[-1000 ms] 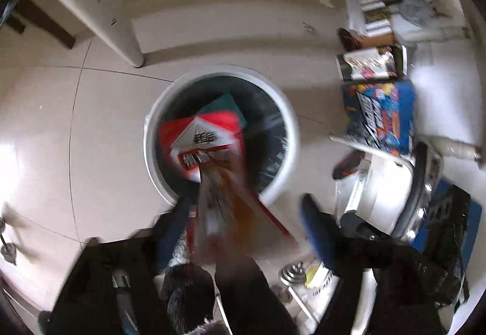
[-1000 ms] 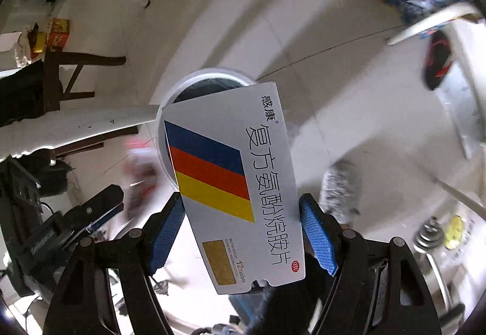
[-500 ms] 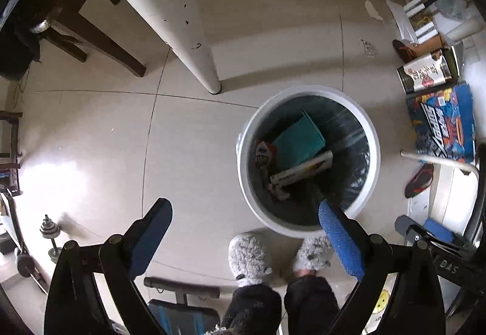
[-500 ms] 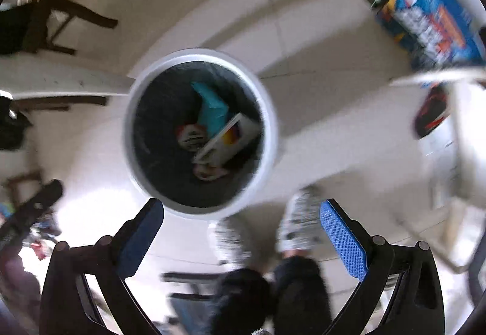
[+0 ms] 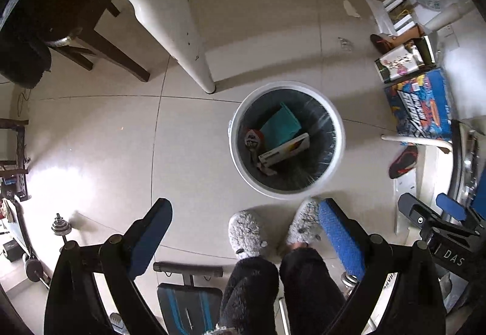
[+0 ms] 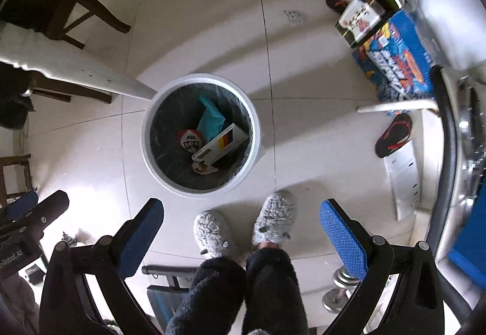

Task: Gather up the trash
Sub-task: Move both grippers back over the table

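Both my grippers released above the bin

Left gripper (image 5: 243,240) and right gripper (image 6: 243,234) gape empty; bin (image 6: 152,152), frame center, holds a box (image 6: 221,143).

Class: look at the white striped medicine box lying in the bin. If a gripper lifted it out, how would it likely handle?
The medicine box looks like thin cardboard: probably light, fairly stiff, yet crushable. It lies tilted on other trash in the bin, so it may slide when nudged.

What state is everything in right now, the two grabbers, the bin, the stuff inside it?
Left gripper: open, empty.
Right gripper: open, empty.
Round white trash bin with dark liner: upright, uncovered, partly filled.
White medicine box with blue-red-yellow stripes: inside the bin, tilted.
Teal carton: inside the bin, leaning.
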The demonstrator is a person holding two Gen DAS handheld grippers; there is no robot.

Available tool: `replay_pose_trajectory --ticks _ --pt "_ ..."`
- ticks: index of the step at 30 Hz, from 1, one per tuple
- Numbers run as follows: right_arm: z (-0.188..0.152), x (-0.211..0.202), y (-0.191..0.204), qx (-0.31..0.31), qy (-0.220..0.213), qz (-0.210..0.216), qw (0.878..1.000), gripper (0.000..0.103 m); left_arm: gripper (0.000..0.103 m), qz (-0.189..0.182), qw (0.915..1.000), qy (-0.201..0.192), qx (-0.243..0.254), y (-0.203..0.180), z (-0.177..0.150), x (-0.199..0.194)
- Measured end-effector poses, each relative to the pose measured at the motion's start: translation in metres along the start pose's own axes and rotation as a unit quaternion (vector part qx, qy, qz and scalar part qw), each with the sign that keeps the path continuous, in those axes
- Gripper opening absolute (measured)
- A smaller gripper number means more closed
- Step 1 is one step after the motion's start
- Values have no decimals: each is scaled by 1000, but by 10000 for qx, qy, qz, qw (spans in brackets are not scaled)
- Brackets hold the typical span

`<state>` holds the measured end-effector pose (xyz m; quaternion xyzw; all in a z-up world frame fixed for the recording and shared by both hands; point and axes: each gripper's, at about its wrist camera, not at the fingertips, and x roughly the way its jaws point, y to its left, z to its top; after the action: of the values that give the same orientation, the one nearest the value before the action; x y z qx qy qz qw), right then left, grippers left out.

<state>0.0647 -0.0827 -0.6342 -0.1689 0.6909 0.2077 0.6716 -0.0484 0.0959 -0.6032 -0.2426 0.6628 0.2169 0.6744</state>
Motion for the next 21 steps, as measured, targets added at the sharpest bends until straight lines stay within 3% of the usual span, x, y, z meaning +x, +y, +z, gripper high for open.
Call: replay_pose_trajectory --ticks 16,21 --pt "-50 -203 19 -132 -463 168 9987 103 99 -197 9986 -450 213 0 -42 -173" --pt "-57 -269 23 59 -583 430 9974 103 99 37 9963 -805 285 0 -43 -235"
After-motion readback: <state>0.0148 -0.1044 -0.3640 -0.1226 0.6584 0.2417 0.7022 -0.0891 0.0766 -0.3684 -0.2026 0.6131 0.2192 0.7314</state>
